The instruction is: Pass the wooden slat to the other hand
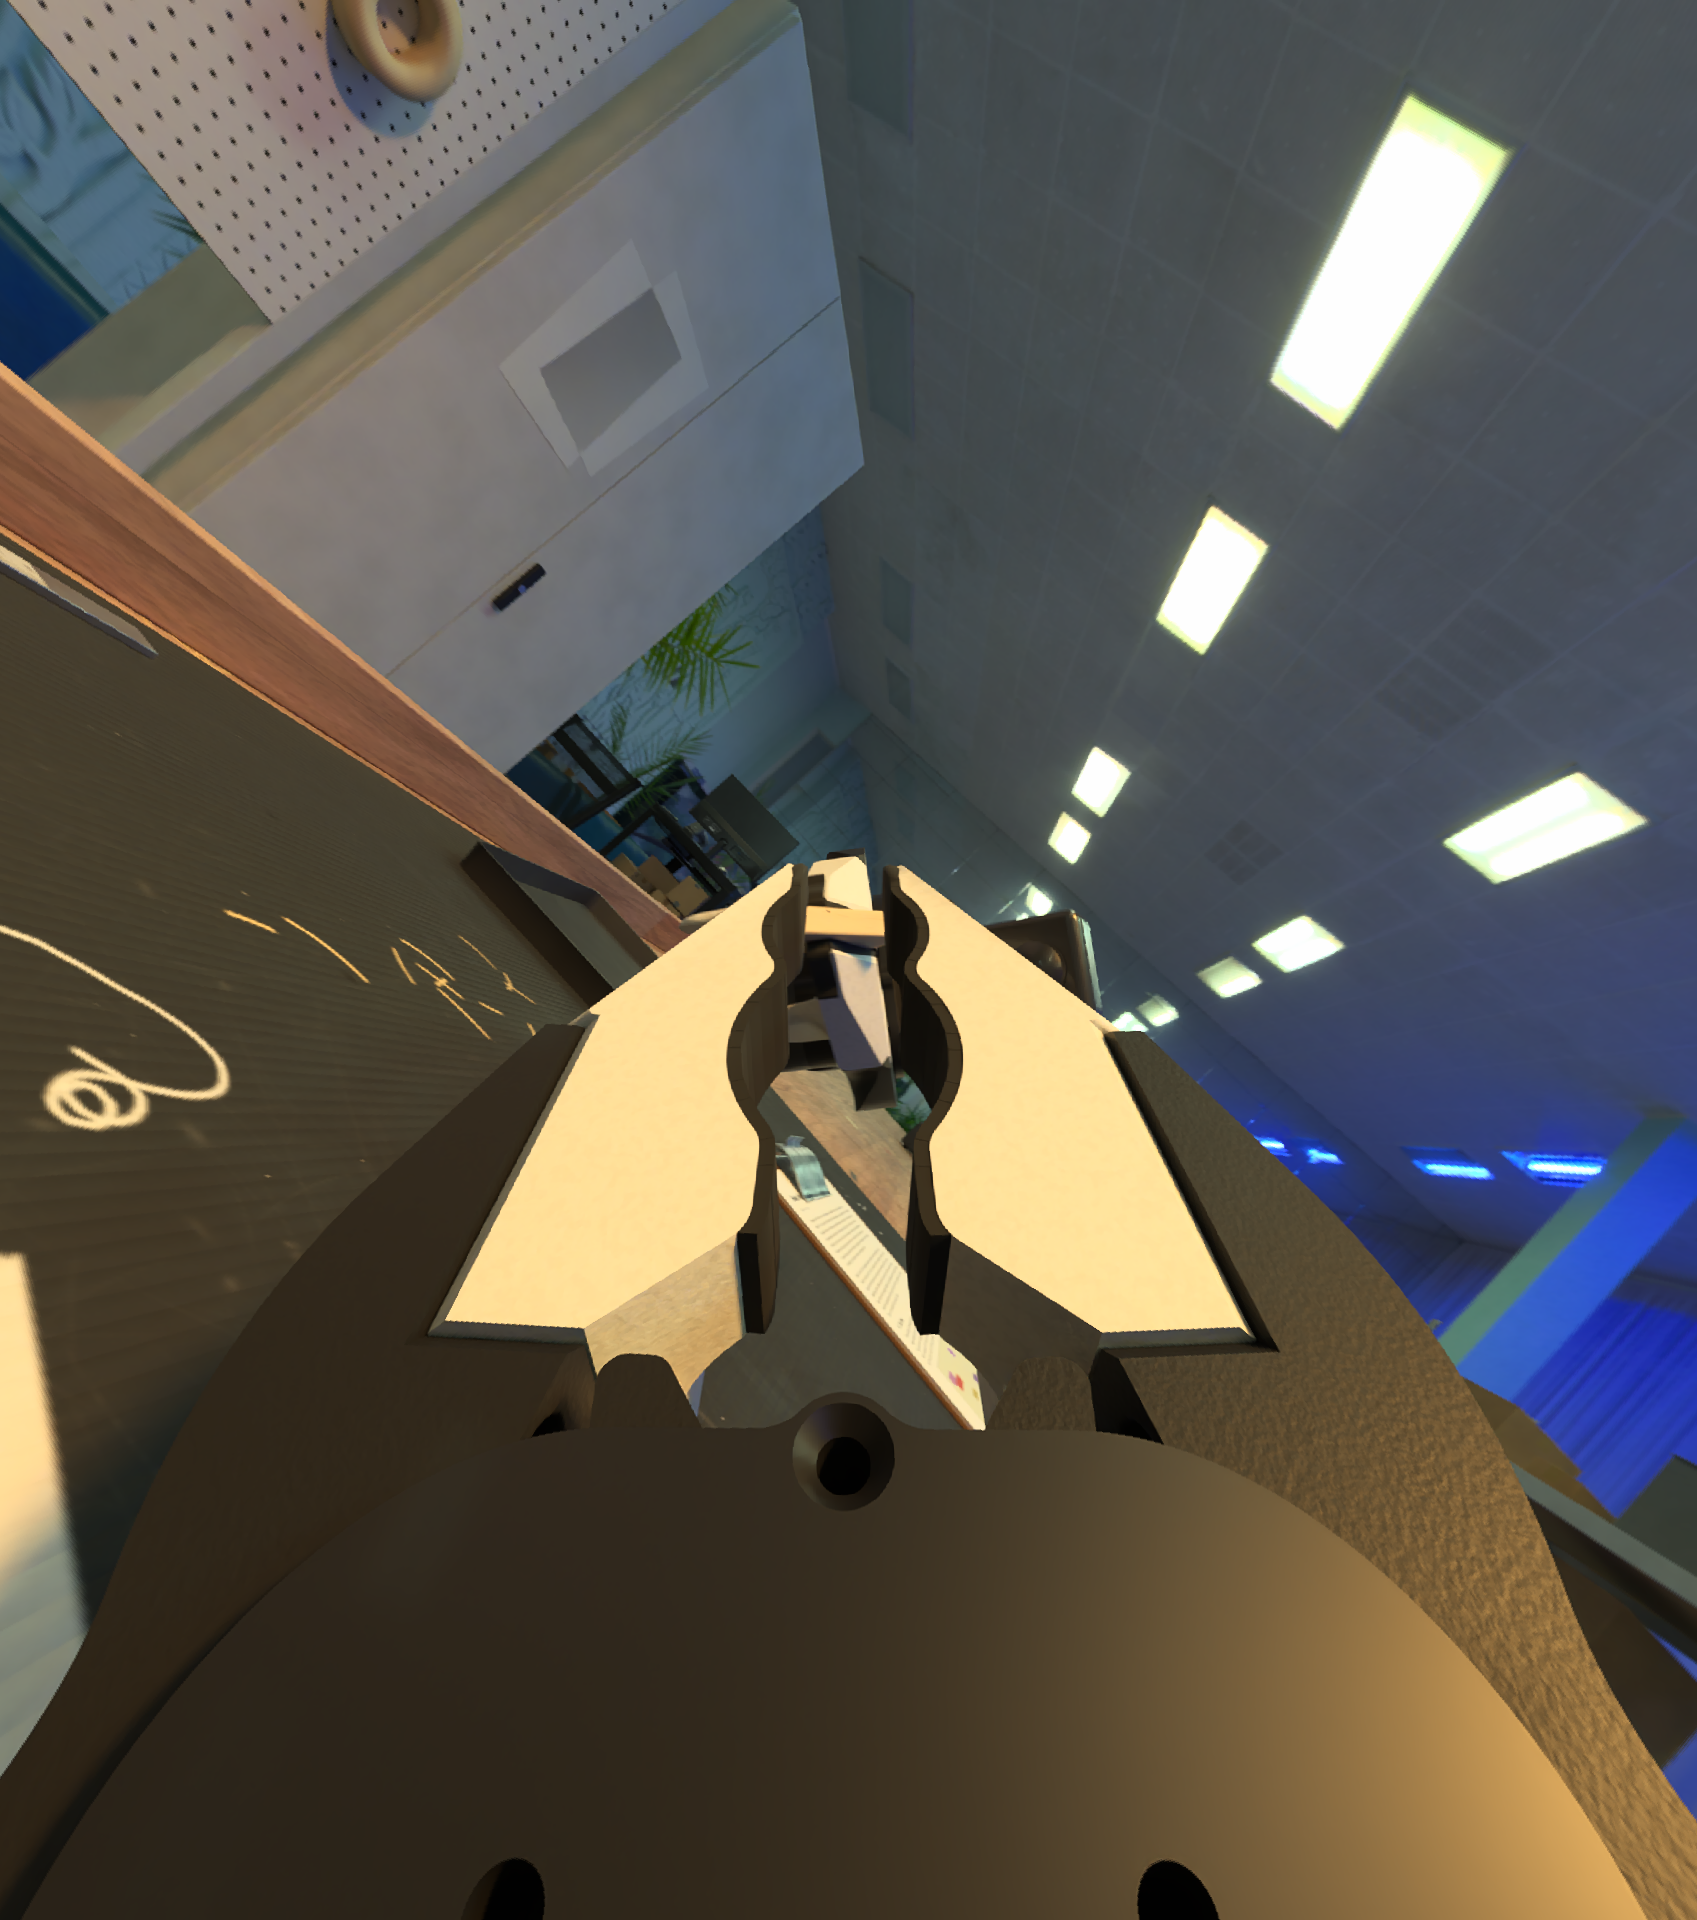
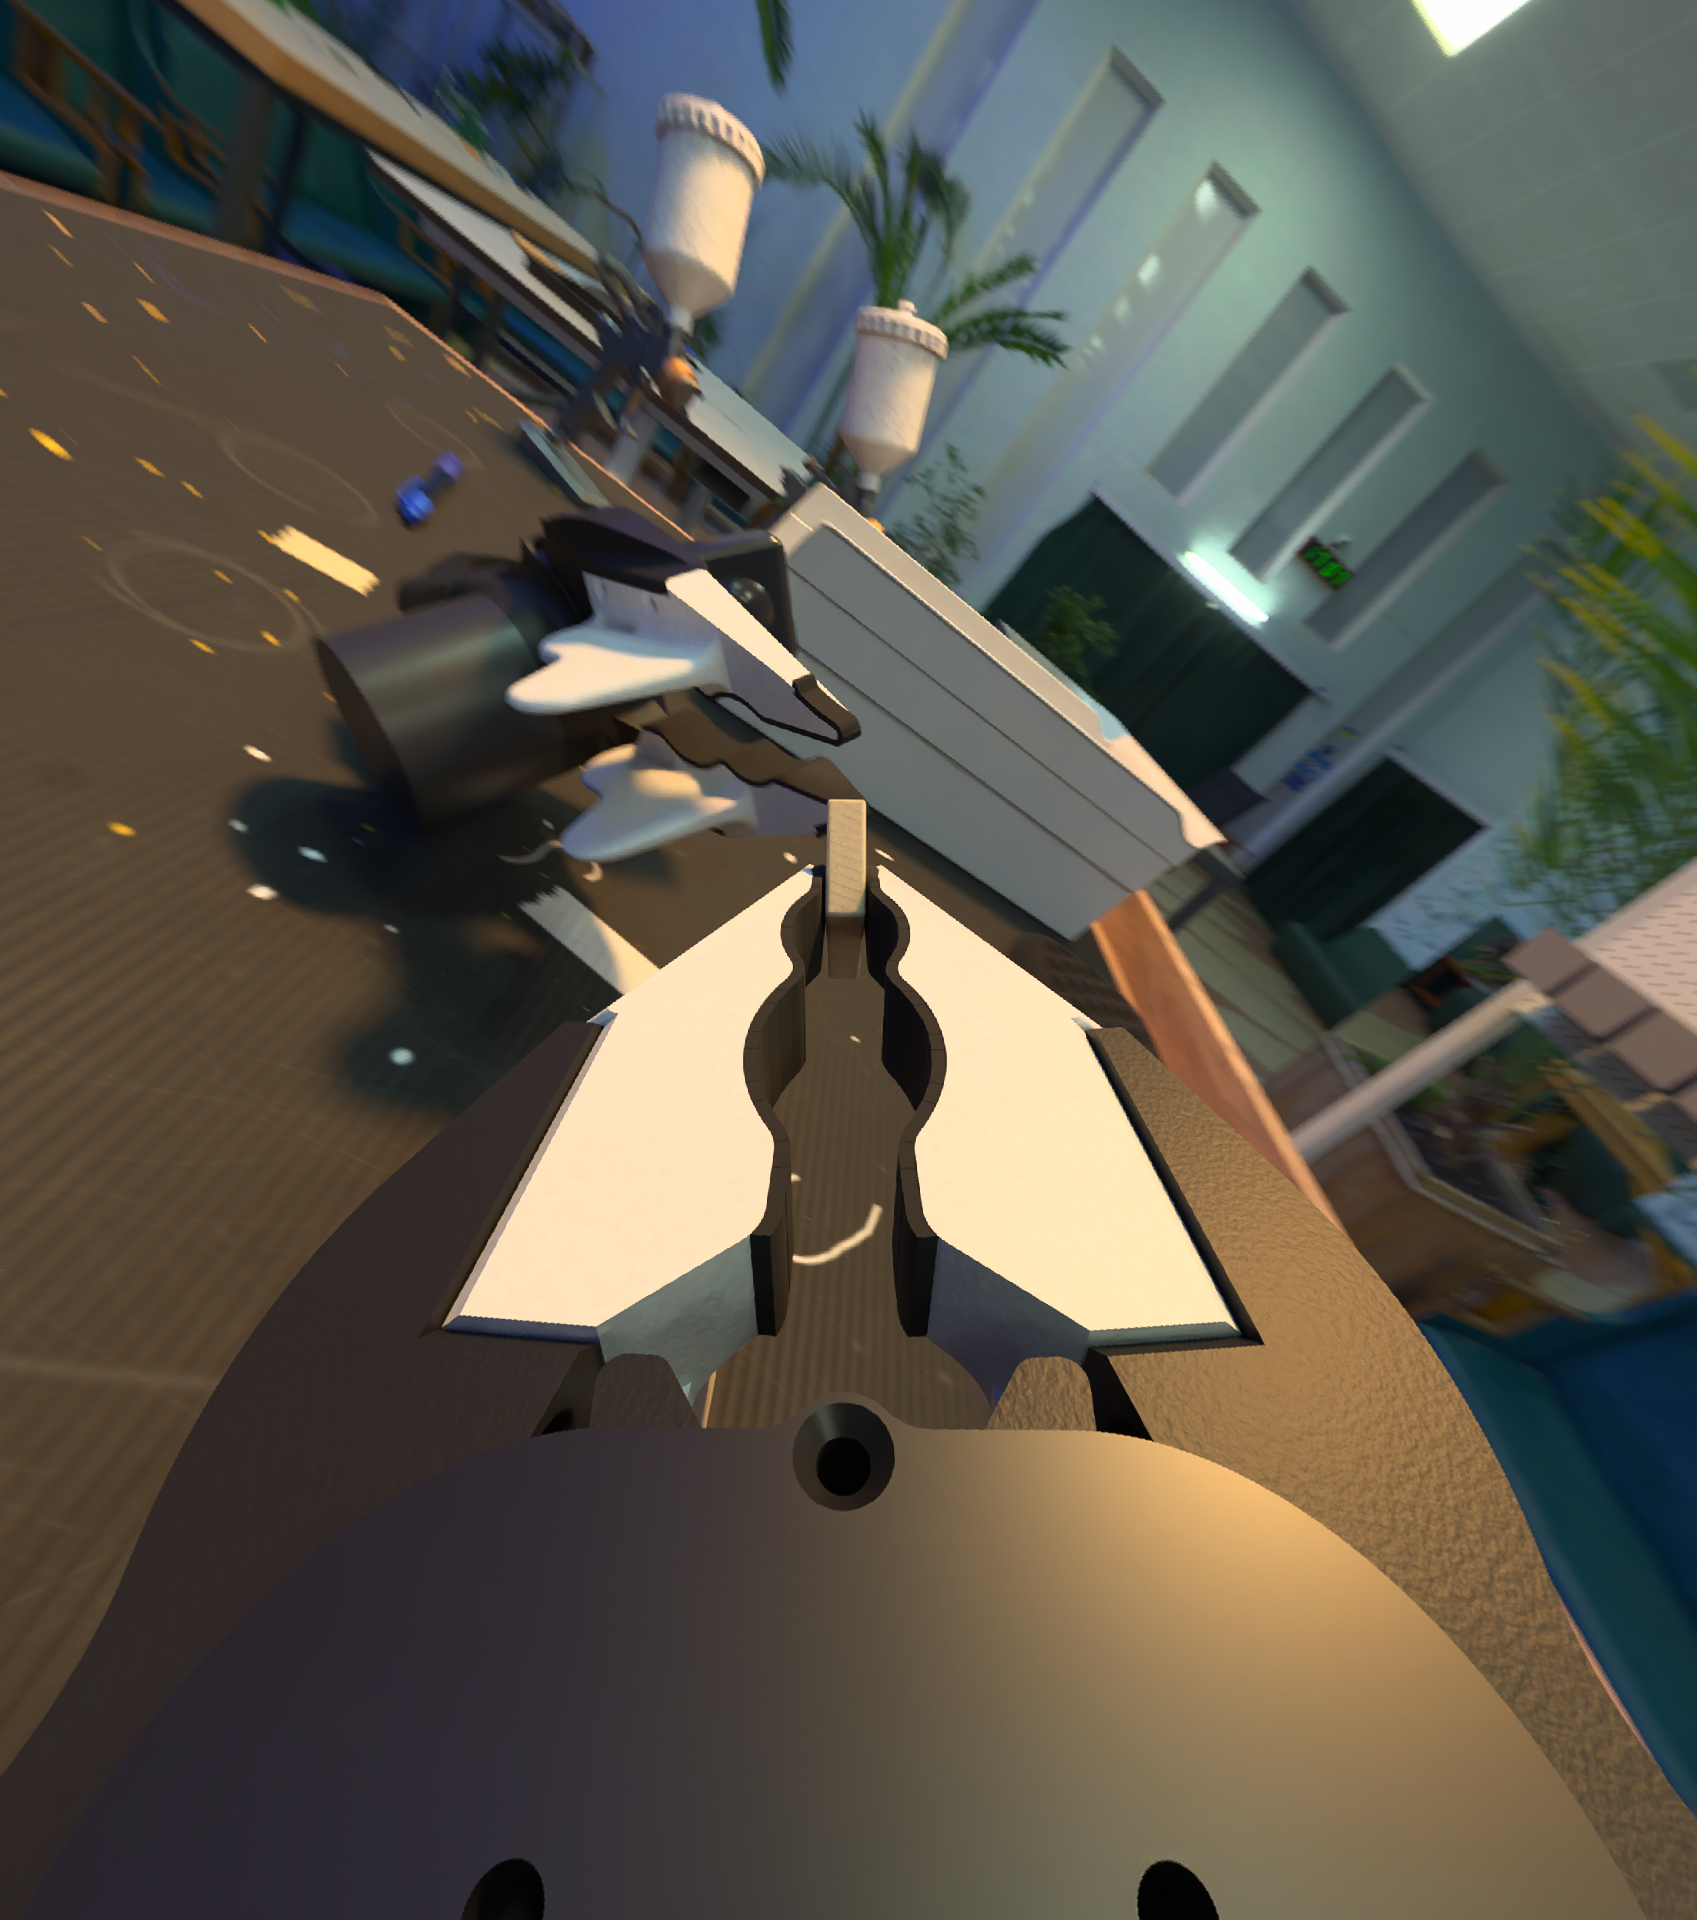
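Observation:
The wooden slat (image 2: 846, 862) is a short pale strip that sticks out forward from between my right gripper's (image 2: 845, 885) fingertips, which are shut on its near end. In the left wrist view the slat (image 1: 845, 923) lies crosswise between my left gripper's (image 1: 845, 914) fingertips and touches both, so the left gripper is shut on its other end. The left gripper also shows in the right wrist view (image 2: 828, 774), tips at the slat's far end. The right gripper shows just beyond the slat in the left wrist view (image 1: 839, 1003). Both grippers are raised above the dark mat (image 2: 96, 935).
A white drawer box (image 2: 979, 707) stands close behind the slat on the wooden table edge (image 2: 1166, 997). Two white spray-gun cups (image 2: 698, 197) and a small blue object (image 2: 428, 488) are farther back. A pegboard with a wooden ring (image 1: 397, 42) stands beyond the mat (image 1: 148, 831).

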